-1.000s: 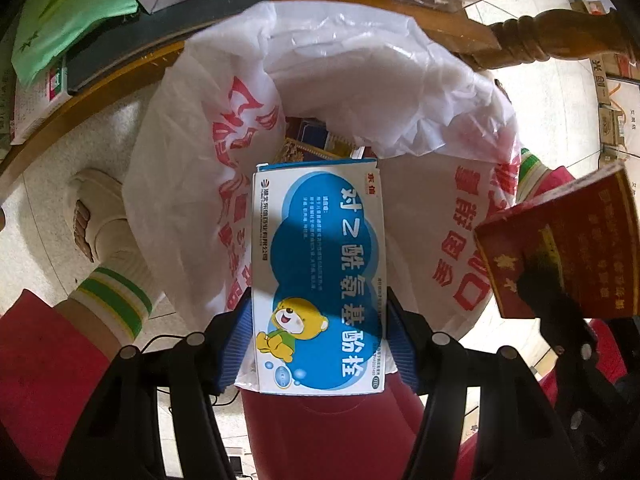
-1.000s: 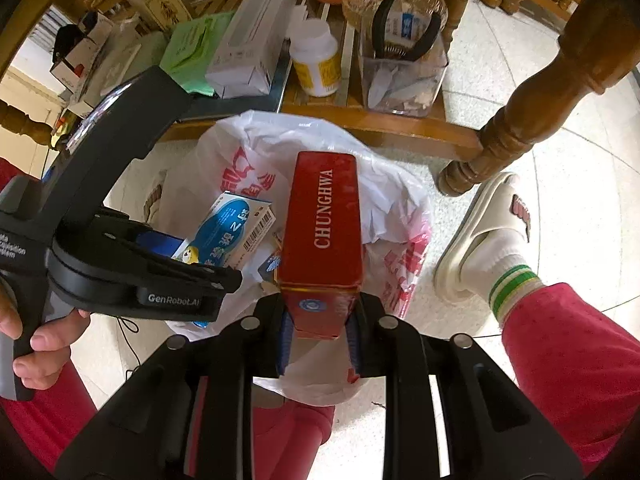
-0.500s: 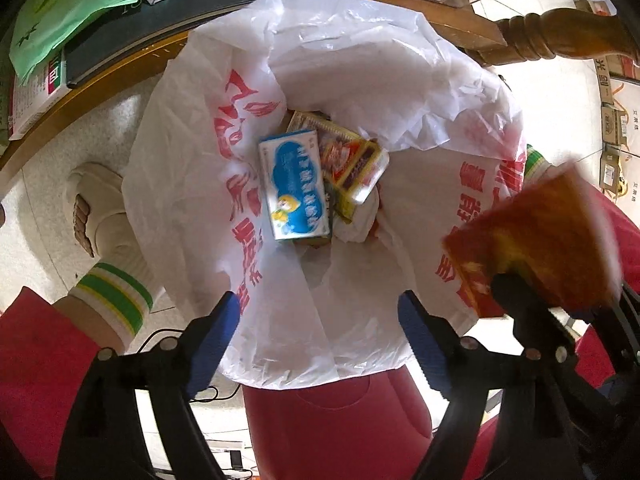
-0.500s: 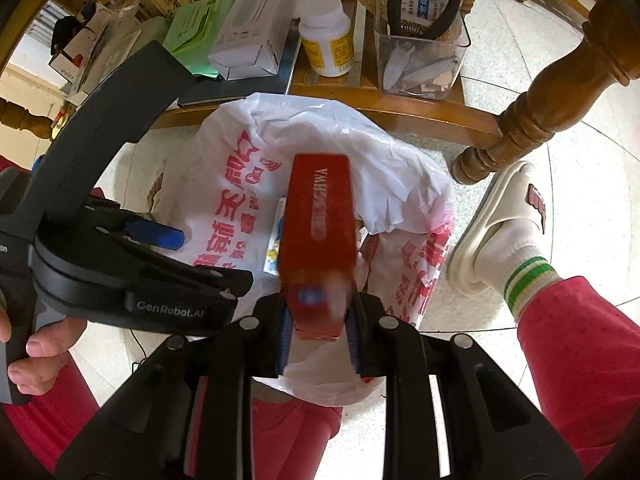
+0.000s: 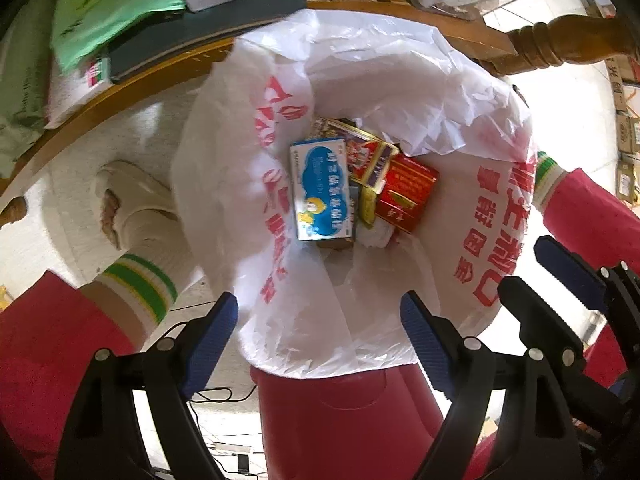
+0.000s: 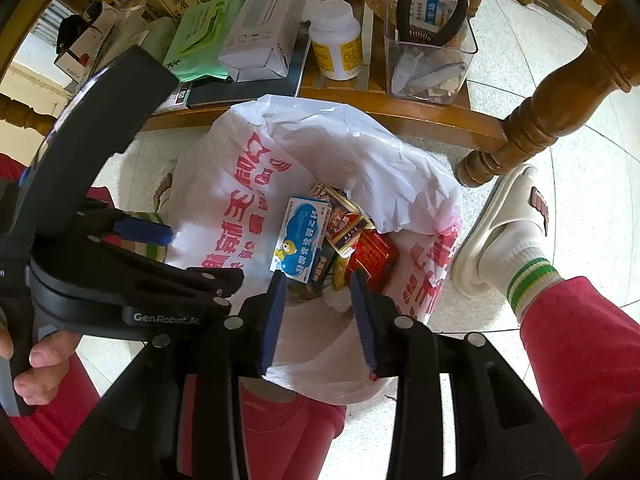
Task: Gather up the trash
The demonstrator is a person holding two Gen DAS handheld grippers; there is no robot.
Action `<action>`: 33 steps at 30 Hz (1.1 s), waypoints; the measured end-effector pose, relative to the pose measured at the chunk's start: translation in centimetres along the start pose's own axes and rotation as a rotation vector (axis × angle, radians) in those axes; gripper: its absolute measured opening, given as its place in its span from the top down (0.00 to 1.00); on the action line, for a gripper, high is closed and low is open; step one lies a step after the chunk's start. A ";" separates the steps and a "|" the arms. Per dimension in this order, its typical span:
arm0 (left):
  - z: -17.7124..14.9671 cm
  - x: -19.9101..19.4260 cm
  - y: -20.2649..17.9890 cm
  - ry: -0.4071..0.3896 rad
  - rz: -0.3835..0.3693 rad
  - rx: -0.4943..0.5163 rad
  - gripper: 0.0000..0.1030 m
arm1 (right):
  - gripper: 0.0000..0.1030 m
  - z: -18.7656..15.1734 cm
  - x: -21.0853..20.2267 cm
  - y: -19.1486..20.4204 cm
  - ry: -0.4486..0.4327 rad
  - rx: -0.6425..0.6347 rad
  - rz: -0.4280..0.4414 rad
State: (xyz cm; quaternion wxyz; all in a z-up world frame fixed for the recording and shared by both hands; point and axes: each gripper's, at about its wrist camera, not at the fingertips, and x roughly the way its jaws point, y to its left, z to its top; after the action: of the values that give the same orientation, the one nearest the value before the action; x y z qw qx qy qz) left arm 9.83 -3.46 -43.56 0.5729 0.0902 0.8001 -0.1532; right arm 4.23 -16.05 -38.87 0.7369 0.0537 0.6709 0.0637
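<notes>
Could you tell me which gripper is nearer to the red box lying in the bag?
Right. The right gripper hangs just above the red box; the left gripper is further off, nearer the blue box.

Bright daylight; floor overexposed at right, strong fisheye curvature, dark corner vignetting, slight softness at the edges.

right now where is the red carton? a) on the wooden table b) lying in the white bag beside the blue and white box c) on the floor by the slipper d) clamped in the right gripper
b: the red carton lies inside the white bag, near the blue and white box; nothing sits between the jaws of the right gripper.
</notes>
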 end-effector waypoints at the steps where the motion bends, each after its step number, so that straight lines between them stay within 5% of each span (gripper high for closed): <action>1: -0.3 -0.2 0.0 -0.011 0.011 -0.001 0.21 | 0.65 -0.1 -0.1 0.0 0.000 0.003 0.003; 22: -5.4 -4.5 -2.3 -0.214 0.211 -0.029 0.21 | 0.62 -3.4 -3.9 0.7 -0.048 0.056 -0.043; 28: -8.0 -8.0 -2.8 -0.337 0.239 -0.057 0.21 | 0.42 -5.3 -8.0 1.0 -0.174 0.094 -0.082; 33: -10.6 -12.1 -3.1 -0.471 0.255 -0.093 0.21 | 0.34 -7.1 -13.2 2.4 -0.330 0.068 -0.117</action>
State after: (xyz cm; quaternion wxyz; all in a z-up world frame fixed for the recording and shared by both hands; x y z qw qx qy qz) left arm 3.41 -2.30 -28.51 0.7615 0.1257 0.6331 -0.0596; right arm -4.11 -15.92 -26.19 0.8373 0.0490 0.5445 -0.0118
